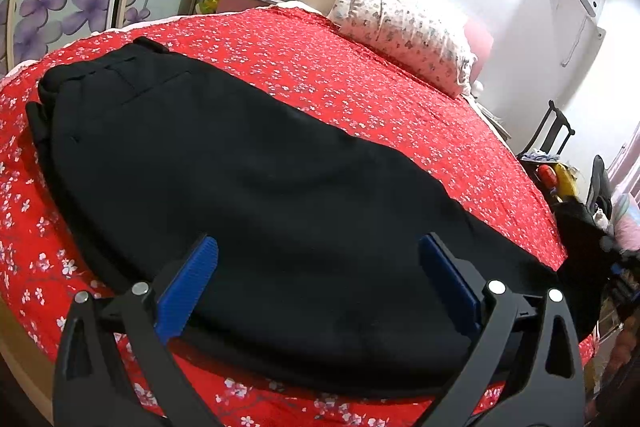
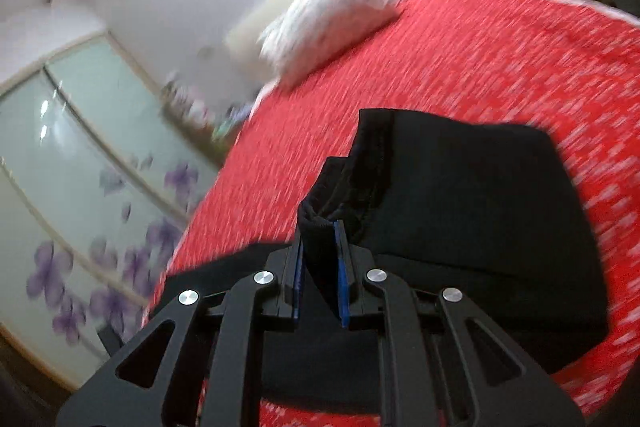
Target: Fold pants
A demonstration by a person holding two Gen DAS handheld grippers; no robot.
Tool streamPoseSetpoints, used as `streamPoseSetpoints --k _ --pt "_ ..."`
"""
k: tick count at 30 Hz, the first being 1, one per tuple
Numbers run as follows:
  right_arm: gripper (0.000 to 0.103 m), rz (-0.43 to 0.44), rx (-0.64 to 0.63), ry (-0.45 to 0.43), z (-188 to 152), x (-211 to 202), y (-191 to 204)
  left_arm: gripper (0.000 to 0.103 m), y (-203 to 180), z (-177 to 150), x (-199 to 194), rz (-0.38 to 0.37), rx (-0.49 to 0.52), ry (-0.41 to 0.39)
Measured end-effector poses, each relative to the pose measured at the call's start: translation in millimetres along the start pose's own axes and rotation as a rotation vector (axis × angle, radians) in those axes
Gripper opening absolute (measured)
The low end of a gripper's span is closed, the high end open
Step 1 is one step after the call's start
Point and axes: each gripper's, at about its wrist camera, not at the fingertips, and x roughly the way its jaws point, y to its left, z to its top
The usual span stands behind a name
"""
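Note:
Black pants (image 1: 248,187) lie lengthwise on the red flowered bedspread (image 1: 340,79), waistband at the far left. My left gripper (image 1: 318,247) hovers just over the near part of the pants, its blue pads wide apart and nothing between them. In the blurred right wrist view, my right gripper (image 2: 320,227) is shut on a bunched end of the black pants (image 2: 472,207), lifted off the bed; the cloth hangs folded over to the right of the fingers.
A flowered pillow (image 1: 404,31) lies at the head of the bed. Sliding wardrobe doors with purple flowers (image 1: 80,3) stand to the left. Cluttered shelves and a chair (image 1: 560,171) are beyond the bed's right edge.

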Motion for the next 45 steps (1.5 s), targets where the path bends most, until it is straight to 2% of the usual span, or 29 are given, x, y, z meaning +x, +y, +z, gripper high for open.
streamPoseSetpoints --k 2,4,5,7,10,12,14,15,17,19,21,23,25,27,29,33,35,37,38,40,43,45 --pt "0.014 -0.016 -0.025 0.104 -20.3 32.3 9.6 0.101 -1.0 -0.6 0.7 0.005 0.007 0.001" --pt "0.014 -0.093 -0.059 0.215 -42.7 60.8 12.3 0.101 -1.7 -1.3 1.0 0.008 0.013 0.002" --pt "0.014 -0.118 -0.076 0.239 -50.4 69.0 12.8 0.101 -1.0 -0.9 1.0 0.007 0.013 0.002" --pt "0.014 -0.139 -0.103 0.217 -55.0 69.7 17.6 0.101 0.2 -0.6 0.0 -0.001 0.007 0.001" --pt "0.014 -0.047 -0.075 0.175 -47.7 60.8 29.0 0.101 4.6 0.3 -1.3 -0.022 -0.021 -0.002" --pt "0.014 0.005 -0.107 0.161 -45.0 59.2 46.4 0.101 5.6 0.0 -1.8 -0.028 -0.031 -0.004" --pt "0.014 0.022 -0.167 0.207 -57.3 69.8 64.2 0.101 4.5 0.1 -1.4 -0.025 -0.026 -0.004" --pt "0.014 0.018 -0.199 0.261 -66.8 80.7 69.9 0.101 4.0 -0.1 -1.4 -0.022 -0.021 -0.004" --pt "0.014 -0.003 -0.226 0.315 -81.4 94.5 78.2 0.101 3.1 -0.6 -1.5 -0.019 -0.014 -0.003" --pt "0.014 -0.005 -0.247 0.287 -85.3 92.2 83.0 0.101 3.5 0.1 -1.5 -0.023 -0.016 -0.002" --pt "0.014 0.044 -0.233 0.266 -83.0 88.1 87.9 0.101 4.3 0.2 -1.8 -0.033 -0.023 -0.003" --pt "0.014 0.034 -0.259 0.289 -88.8 91.7 93.0 0.101 5.3 0.4 -1.6 -0.036 -0.025 -0.004" --pt "0.015 -0.014 -0.346 0.362 -104.1 102.2 91.5 0.101 4.8 1.2 -0.9 -0.034 -0.022 -0.003" --pt "0.022 -0.016 -0.390 0.366 -107.6 108.4 97.8 0.101 5.0 1.4 -0.6 -0.035 -0.023 -0.003" --pt "0.045 0.027 -0.421 0.386 -111.2 103.3 99.7 0.101 6.4 1.5 -1.1 -0.043 -0.031 -0.003" --pt "0.050 0.107 -0.392 0.326 -102.4 83.4 99.2 0.101 9.5 1.7 -2.0 -0.053 -0.050 -0.004" --pt "0.064 0.125 -0.366 0.303 -98.1 81.4 95.0 0.101 9.3 2.1 -2.1 -0.053 -0.054 -0.007" --pt "0.064 0.082 -0.369 0.416 -109.2 101.3 87.1 0.101 9.0 2.7 -2.0 -0.053 -0.056 -0.010" --pt "0.064 0.072 -0.396 0.422 -113.1 106.0 84.9 0.101 9.3 3.3 -2.7 -0.057 -0.059 -0.014" --pt "0.064 0.088 -0.442 0.384 -116.7 97.0 88.0 0.101 11.0 4.8 -4.6 -0.072 -0.078 -0.021" --pt "0.064 0.179 -0.355 0.349 -103.5 78.0 74.0 0.101 27.9 8.1 -20.1 -0.133 -0.155 -0.066" --pt "0.065 0.193 -0.304 0.273 -91.6 60.5 55.6 0.101 44.1 10.9 -33.7 -0.152 -0.219 -0.100"
